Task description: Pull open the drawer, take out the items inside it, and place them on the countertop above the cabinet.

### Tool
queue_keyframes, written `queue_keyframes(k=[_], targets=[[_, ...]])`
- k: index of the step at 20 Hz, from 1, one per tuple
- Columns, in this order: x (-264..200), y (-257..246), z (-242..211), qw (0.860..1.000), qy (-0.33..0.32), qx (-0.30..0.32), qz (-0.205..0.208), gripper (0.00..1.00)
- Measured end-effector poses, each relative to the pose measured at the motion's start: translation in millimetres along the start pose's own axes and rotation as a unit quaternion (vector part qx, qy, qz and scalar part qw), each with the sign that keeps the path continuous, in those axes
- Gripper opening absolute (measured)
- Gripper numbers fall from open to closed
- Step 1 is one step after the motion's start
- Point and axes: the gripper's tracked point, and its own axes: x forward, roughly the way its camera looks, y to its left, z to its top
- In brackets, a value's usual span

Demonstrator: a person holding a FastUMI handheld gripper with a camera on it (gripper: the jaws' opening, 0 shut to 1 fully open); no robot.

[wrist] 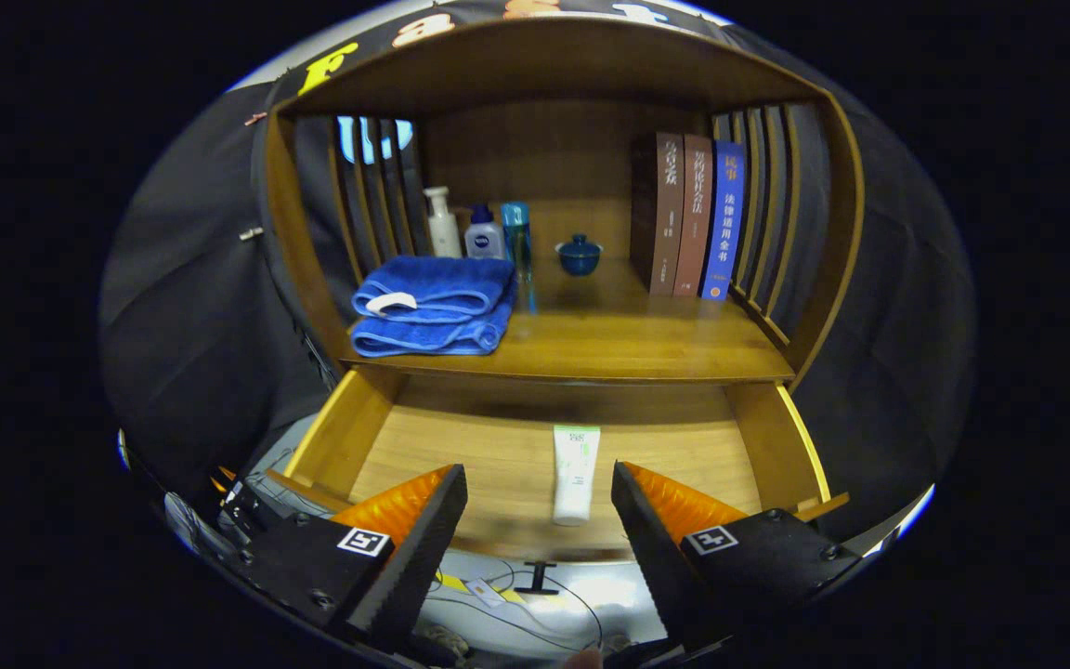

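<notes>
The wooden drawer (781,437) stands pulled out, exposing the white plastic tube (576,474); the gripper (540,488) hangs spread, straddling it for pickup.

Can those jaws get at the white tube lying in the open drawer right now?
Probably yes. The drawer is pulled out, the white tube lies alone on its floor, and the gripper hangs with its jaws spread, the tube in the gap between them, nothing lying across it.

The wooden drawer (461,446) stands pulled open below the countertop (609,344). A white tube (576,474) with green print lies flat on the drawer's floor, cap toward its front edge.
</notes>
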Motion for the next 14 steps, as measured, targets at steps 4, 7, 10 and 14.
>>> queue_keyframes(k=[4,7,10,14], targets=[[44.2,-6.9,-14.1,0.996,0.081,-0.042,-0.013,0.99],[75.6,-11.6,-36.0,0.986,0.156,-0.046,-0.023,0.98],[107.0,-14.5,-50.4,0.978,0.206,-0.022,-0.027,0.94],[132.6,-21.8,-72.2,0.963,0.265,-0.021,-0.042,0.82]])
